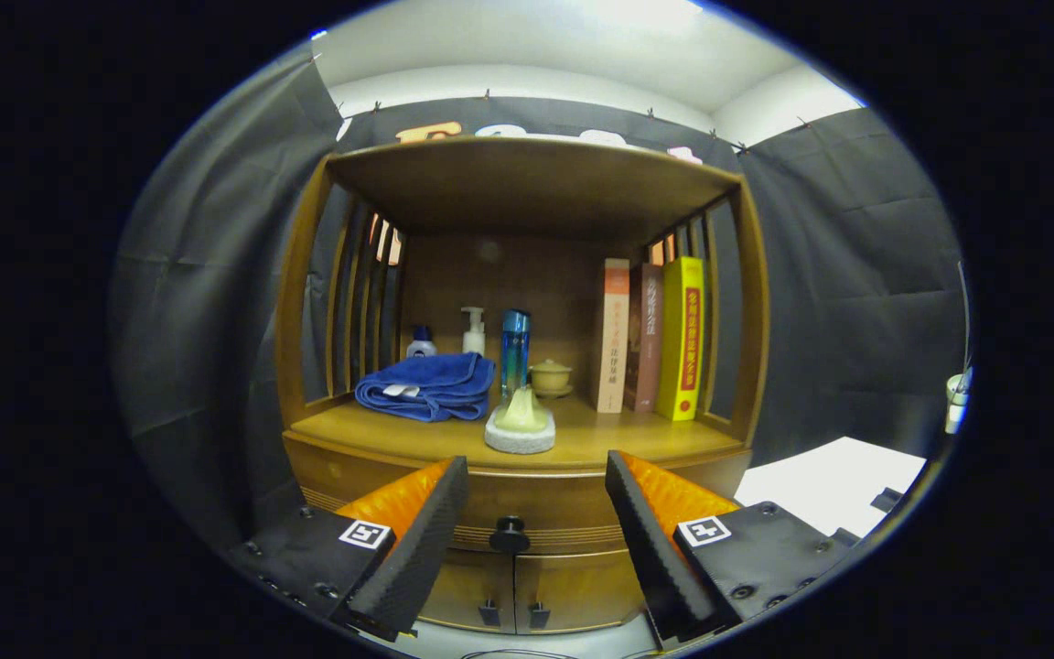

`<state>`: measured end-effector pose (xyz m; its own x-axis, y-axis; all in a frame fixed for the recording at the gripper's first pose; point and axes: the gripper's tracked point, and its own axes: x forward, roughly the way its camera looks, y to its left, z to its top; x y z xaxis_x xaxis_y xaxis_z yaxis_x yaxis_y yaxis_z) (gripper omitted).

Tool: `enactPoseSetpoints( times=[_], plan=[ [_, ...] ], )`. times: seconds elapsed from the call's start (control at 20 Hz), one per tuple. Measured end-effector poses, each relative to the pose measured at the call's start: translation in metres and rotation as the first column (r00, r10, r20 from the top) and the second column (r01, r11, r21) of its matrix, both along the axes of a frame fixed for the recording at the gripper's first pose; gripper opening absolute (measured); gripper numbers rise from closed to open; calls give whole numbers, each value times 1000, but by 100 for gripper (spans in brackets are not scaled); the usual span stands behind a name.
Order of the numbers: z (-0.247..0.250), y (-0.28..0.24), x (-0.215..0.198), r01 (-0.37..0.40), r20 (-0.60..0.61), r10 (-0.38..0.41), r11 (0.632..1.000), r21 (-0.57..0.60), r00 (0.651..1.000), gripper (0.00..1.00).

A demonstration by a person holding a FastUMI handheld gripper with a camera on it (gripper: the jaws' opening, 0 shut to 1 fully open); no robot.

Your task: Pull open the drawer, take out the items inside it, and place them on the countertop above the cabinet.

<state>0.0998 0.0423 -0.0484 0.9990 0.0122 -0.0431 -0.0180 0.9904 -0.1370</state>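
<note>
While your gripper (536,540) hangs wide open and empty, the closed wooden drawer with its round black knob (510,534) sits between the fingers, just under the cabinet's wooden tabletop (637,441) holding a folded blue towel (426,386).

Three upright books (646,337) counted on the surface (600,437), one folded blue towel (426,386), two pump bottles (473,331) behind it, one blue bottle (514,352), one lidded cup (550,376), one pale ornament (521,423), one drawer knob (510,534), two lower door handles (513,613)
</note>
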Motion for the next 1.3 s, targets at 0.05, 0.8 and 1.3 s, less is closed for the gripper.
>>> enactPoseSetpoints(
  times=[0.05,0.8,1.3],
  plan=[
    [10,-3,-7,7,0,-7,1000,3,1000,98],
    [114,9,-60,-32,160,28,999,21,987,98],
    [92,5,-52,-53,124,44,997,65,991,98]
  ],
)
